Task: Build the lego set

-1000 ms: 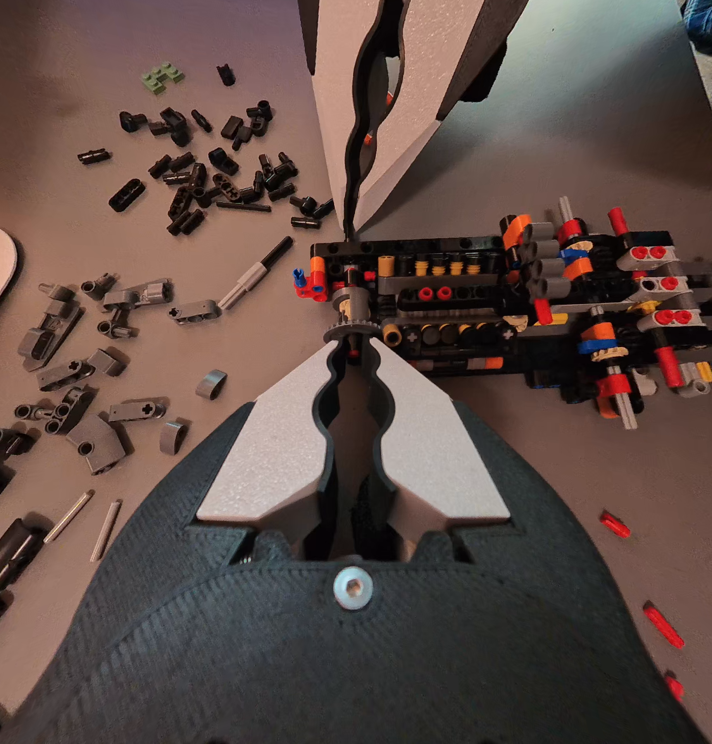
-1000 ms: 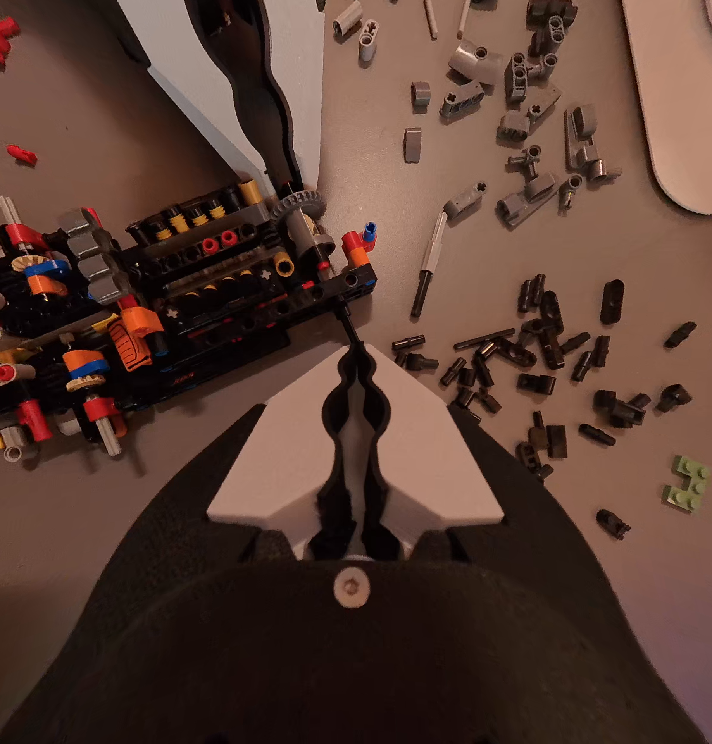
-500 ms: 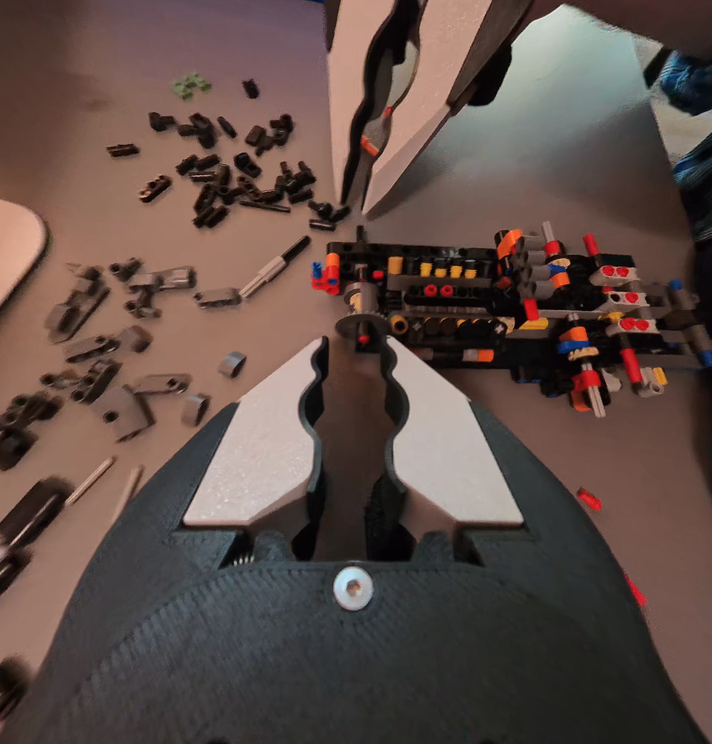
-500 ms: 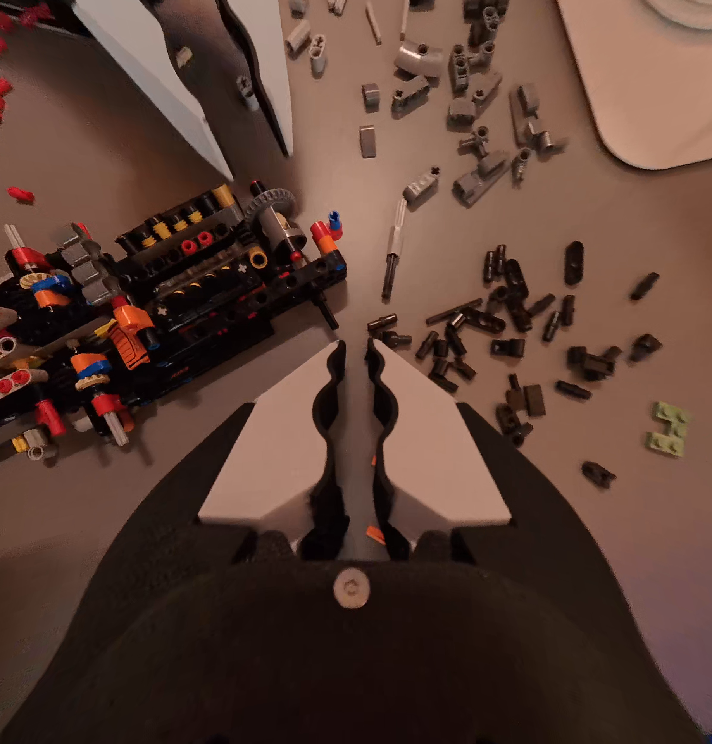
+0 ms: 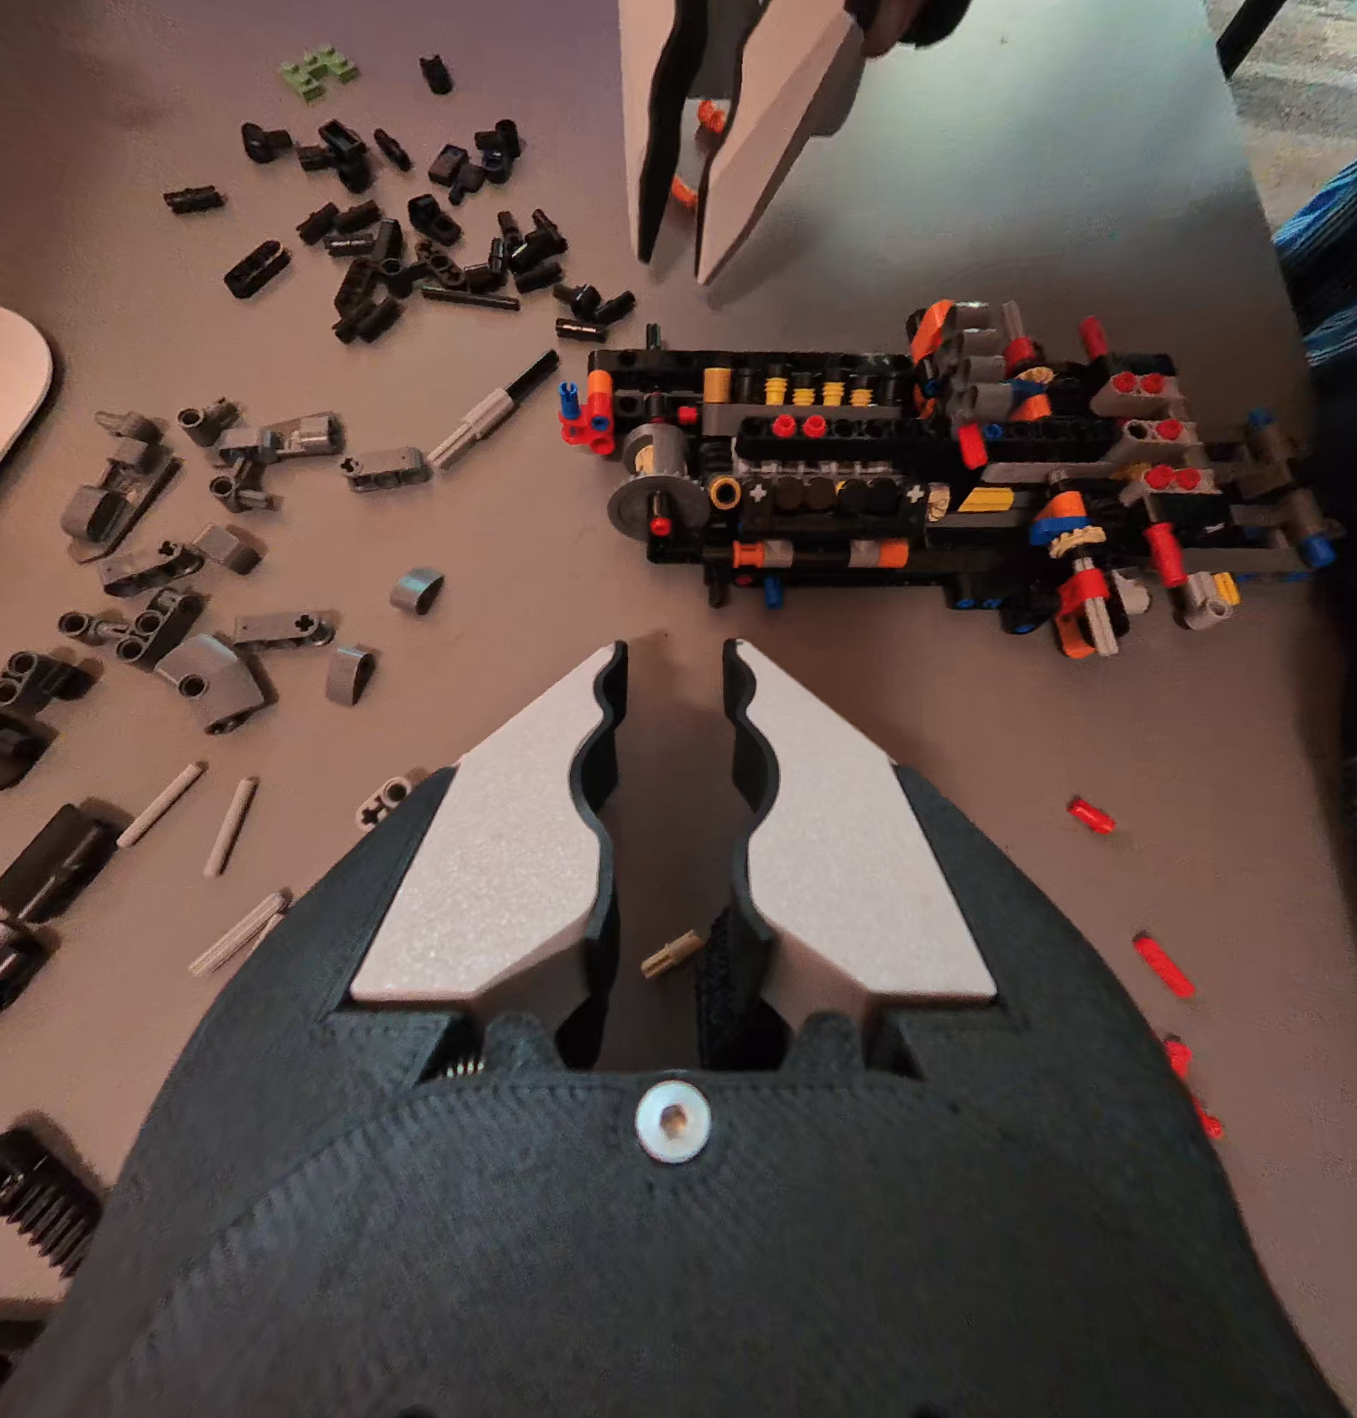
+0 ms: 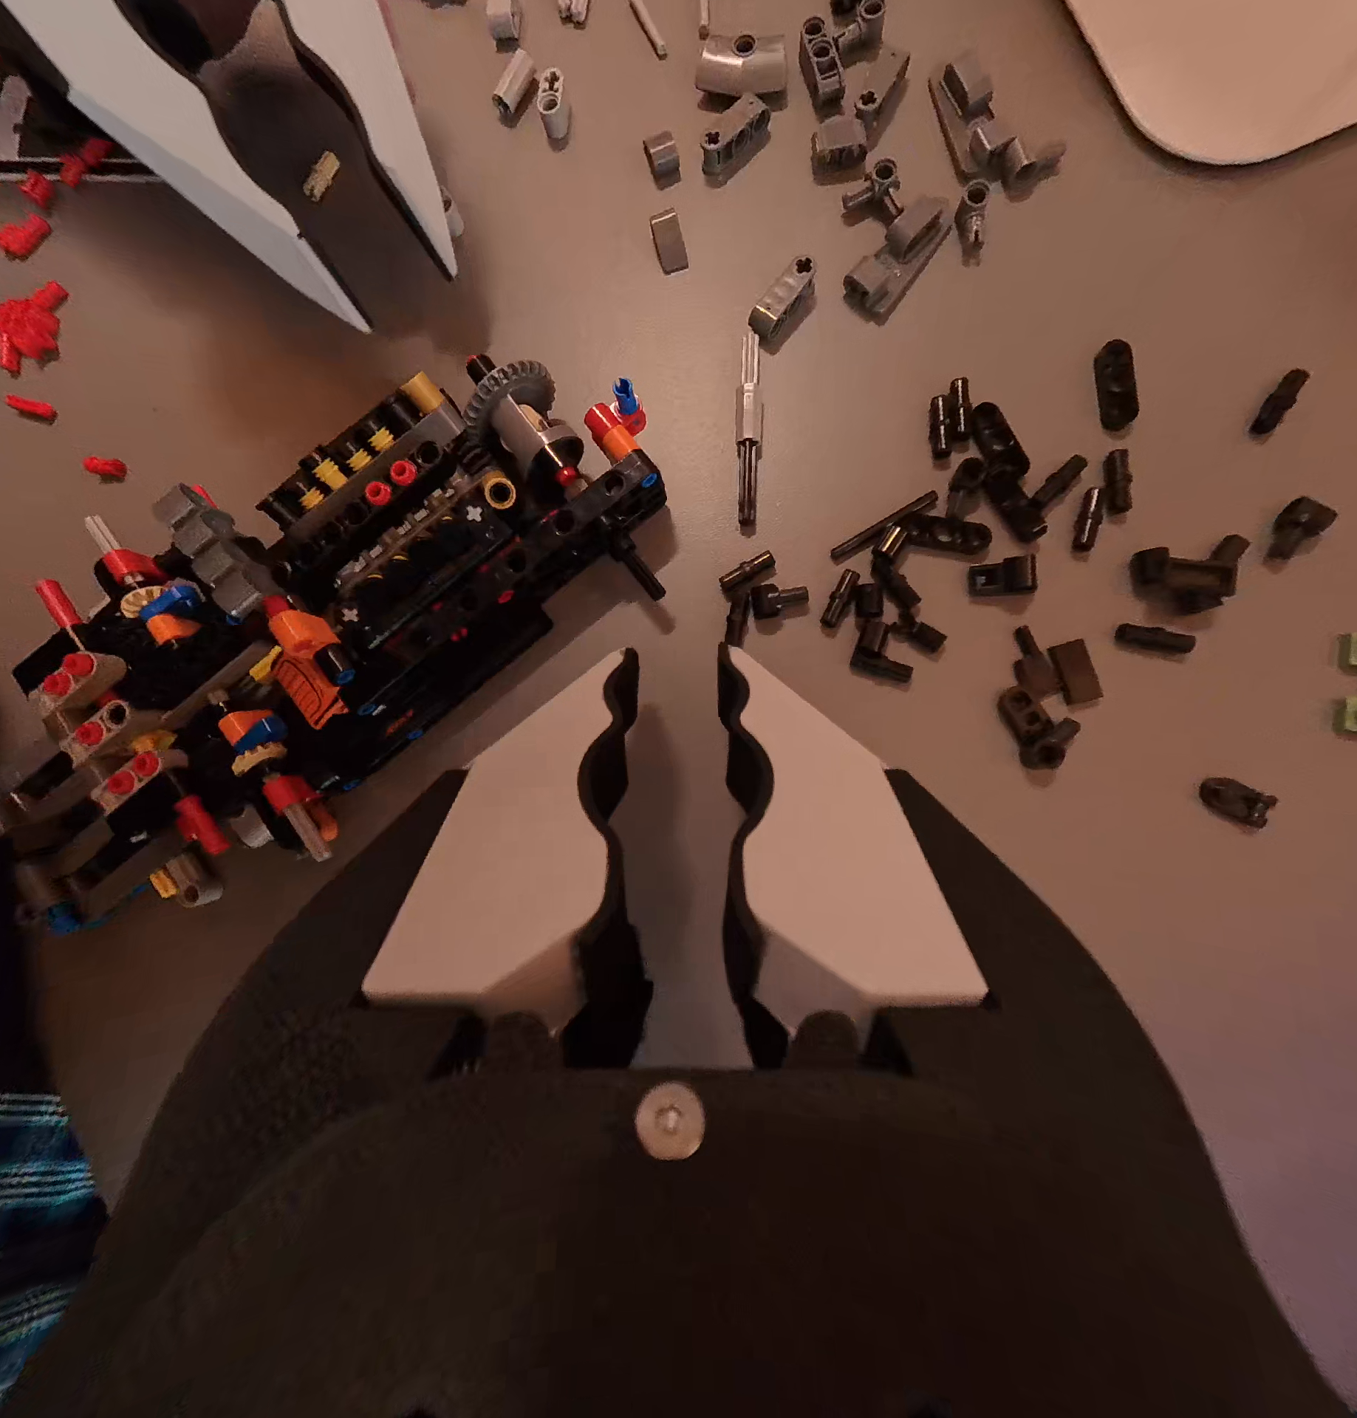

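Presently, item one: the lego chassis (image 5: pixel 928 476), a long black build with red, orange, yellow and blue parts, lying flat on the brown worktop (image 5: pixel 928 767); all places below are given from it.
- Gear wheel (image 5: pixel 652 502): grey, mounted at the chassis's near end.
- Black pin (image 6: pixel 635 569): projecting from the corner of that same end.
- Left gripper (image 5: pixel 673 652): just short of the gear end, clear of it, jaws parted, nothing between the tips.
- Right gripper (image 6: pixel 675 660): near the pin corner, not touching, jaws likewise parted and empty.
- Black connectors (image 6: pixel 990 537): loose scatter beyond the gear end.
- Grey pieces (image 5: pixel 199 552): second scatter, farther off past the same end.
- Grey-and-black axle (image 5: pixel 495 410): lying alone between chassis and scatters.
- Red pins (image 5: pixel 1162 967): a few, strewn along one long side.
- Green plate (image 5: pixel 318 73): well apart, past the black connectors.
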Motion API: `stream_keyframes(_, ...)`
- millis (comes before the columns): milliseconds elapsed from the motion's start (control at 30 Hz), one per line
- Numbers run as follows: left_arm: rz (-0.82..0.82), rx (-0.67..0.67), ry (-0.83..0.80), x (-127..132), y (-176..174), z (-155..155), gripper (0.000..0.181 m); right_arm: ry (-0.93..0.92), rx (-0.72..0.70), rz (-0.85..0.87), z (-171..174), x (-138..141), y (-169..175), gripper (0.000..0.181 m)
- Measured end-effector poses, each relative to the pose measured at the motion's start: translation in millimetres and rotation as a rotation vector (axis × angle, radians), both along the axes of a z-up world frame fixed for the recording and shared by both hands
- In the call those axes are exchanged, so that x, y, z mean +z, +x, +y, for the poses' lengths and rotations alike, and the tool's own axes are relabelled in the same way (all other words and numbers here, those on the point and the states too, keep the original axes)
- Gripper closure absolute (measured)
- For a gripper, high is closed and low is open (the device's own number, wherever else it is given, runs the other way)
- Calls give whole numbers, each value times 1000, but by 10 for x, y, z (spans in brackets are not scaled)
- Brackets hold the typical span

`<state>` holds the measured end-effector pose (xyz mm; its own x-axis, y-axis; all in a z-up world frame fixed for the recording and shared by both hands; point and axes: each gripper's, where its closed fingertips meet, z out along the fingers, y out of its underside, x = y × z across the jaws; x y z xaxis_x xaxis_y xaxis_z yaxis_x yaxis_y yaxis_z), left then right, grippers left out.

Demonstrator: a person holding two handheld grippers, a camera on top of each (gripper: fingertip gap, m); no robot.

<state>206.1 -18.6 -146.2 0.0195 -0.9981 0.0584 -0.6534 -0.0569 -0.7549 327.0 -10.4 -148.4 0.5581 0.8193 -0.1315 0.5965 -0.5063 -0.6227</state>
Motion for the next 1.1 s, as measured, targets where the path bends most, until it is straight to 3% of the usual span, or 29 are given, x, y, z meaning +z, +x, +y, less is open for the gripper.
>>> stream_keyframes(200, -9, -11, -3, -27, 57, -51, 160, -94, -90, 68, -49, 9, -129, 142)
stream_keyframes(700, -30, 16, 7, -23, 101, 15, 160, -96, -231, 217, -80, 75, -141, 134)
stream_keyframes(1100, -19, 12, -19, -38, 213, 5, 158, -173, -243, 315, -44, -5, -292, 129)
